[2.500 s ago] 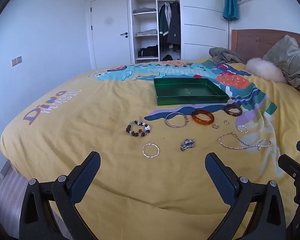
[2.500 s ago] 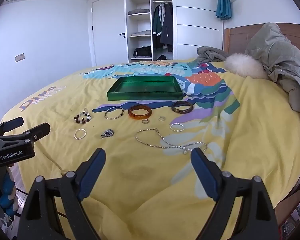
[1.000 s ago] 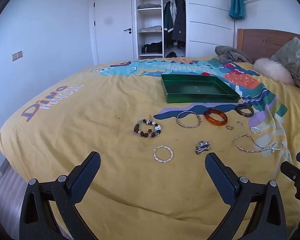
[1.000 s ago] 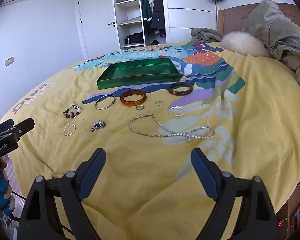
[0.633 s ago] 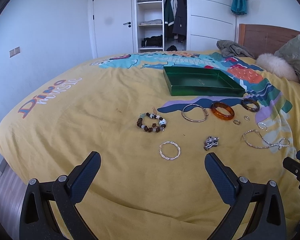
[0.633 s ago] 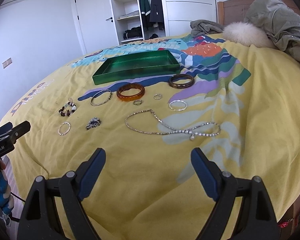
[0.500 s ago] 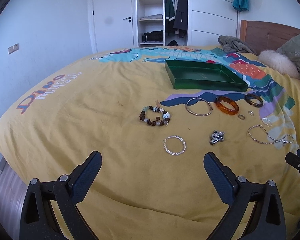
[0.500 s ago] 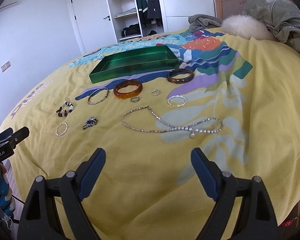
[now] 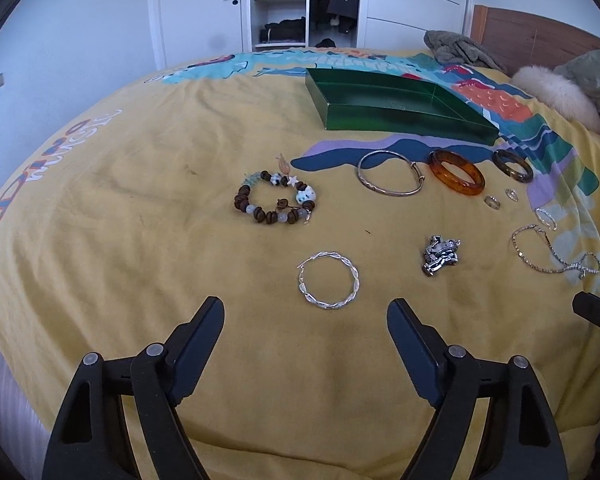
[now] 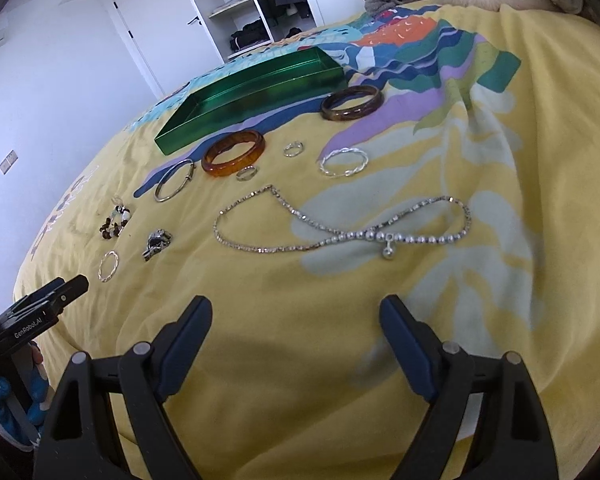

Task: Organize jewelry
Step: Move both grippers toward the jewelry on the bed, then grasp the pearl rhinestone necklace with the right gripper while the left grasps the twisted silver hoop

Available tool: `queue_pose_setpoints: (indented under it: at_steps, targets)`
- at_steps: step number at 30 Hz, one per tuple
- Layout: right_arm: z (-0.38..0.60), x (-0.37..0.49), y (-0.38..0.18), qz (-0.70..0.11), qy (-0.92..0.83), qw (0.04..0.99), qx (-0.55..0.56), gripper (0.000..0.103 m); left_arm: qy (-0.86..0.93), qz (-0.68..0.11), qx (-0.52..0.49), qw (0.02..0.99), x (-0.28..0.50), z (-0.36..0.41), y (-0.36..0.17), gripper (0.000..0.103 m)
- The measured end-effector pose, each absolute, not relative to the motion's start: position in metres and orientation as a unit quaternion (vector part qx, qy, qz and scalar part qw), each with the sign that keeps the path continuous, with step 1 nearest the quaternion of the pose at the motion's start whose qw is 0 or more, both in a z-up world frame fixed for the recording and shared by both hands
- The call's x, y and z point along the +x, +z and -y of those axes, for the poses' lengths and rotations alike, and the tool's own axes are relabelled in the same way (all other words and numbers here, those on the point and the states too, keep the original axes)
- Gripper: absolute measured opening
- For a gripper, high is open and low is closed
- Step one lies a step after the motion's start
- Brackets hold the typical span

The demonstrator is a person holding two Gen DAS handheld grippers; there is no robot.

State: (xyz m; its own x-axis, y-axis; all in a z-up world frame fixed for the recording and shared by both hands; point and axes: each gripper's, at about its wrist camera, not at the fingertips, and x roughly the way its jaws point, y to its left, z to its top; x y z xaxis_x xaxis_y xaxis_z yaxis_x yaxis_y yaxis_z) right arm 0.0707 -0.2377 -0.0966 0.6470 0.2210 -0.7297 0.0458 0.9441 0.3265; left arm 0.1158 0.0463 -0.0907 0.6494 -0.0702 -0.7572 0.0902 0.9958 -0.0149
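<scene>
Jewelry lies spread on the yellow bedspread [image 9: 148,264] in front of a green tray [image 9: 392,106] that holds nothing. My left gripper [image 9: 306,318] hovers just short of a twisted silver hoop [image 9: 329,285]; its jaws are closing with nothing between them. Beyond lie a beaded bracelet [image 9: 275,202], a silver brooch [image 9: 440,255], a thin silver bangle [image 9: 390,178] and an amber bangle [image 9: 456,172]. My right gripper [image 10: 296,318] is open above bare cloth, short of a silver bead necklace [image 10: 340,232]. A second twisted hoop [image 10: 344,163], a dark bangle [image 10: 352,104] and two small rings [image 10: 293,148] lie farther on.
A fluffy white cushion [image 9: 556,98] and crumpled grey-green clothes [image 9: 460,50] sit by the wooden headboard [image 9: 536,38] at the far right. An open wardrobe [image 9: 296,4] and a white door [image 9: 200,8] stand beyond the bed. The bed's near edge drops away at the left.
Both grippers have moved forward and down toward the bed, so the jewelry looks larger and nearer. The left gripper's fingers stand closer together than before. The right view has rolled, tilting the scene.
</scene>
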Motion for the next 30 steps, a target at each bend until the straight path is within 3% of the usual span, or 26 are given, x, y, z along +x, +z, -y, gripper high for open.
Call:
queue_pose_setpoints:
  at_steps: [15, 24, 28, 30]
  targets:
    - [0.258, 0.133, -0.100, -0.401, 0.062, 0.893, 0.196, 0.082, -0.040, -0.443, 0.031, 0.895, 0.144, -0.035, -0.108, 0.082]
    - [0.256, 0.152, -0.106, -0.400, 0.066, 0.894, 0.189, 0.060, -0.034, -0.449, 0.038, 0.892, 0.156, -0.031, -0.116, 0.082]
    - [0.264, 0.153, -0.111, -0.402, 0.046, 0.893, 0.197, 0.030, -0.034, -0.450, 0.037, 0.892, 0.161, -0.030, -0.120, 0.081]
    - [0.266, 0.153, -0.112, -0.403, 0.042, 0.893, 0.197, 0.022, -0.037, -0.449, 0.033, 0.892, 0.160, -0.031, -0.121, 0.077]
